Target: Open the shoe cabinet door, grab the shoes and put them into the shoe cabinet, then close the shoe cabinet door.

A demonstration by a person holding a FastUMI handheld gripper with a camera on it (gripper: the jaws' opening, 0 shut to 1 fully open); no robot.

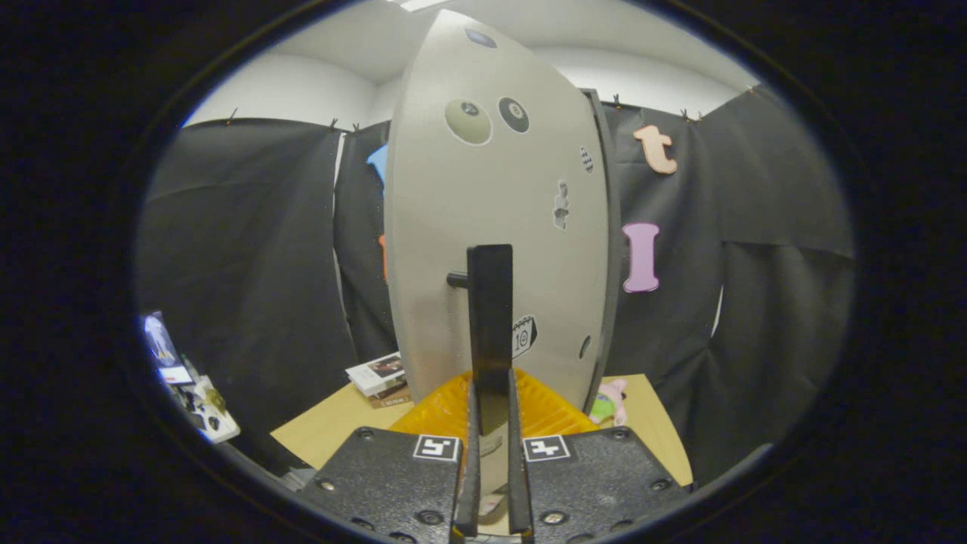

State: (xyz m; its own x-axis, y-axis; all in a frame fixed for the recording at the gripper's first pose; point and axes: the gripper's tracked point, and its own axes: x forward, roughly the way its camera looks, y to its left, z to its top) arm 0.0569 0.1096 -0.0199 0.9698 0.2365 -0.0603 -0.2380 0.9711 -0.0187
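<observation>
The grey shoe cabinet door [491, 196], dotted with stickers, stands tall right in front of me. A black vertical bar handle [489, 317] is fixed to it on a short black post. My gripper [491, 412] has both fingers pressed on the lower end of that handle, one on each side. The fingers [471, 453] stand almost together with only the bar between them. I cannot tell how far the door is swung. No shoes appear here.
An orange ribbed thing [446, 412] lies on the wooden table [325, 434] just behind my fingers. A stack of books [378, 375] sits left of the door, a small pink-and-green plush toy [610, 400] right of it. Black cloth walls surround the booth.
</observation>
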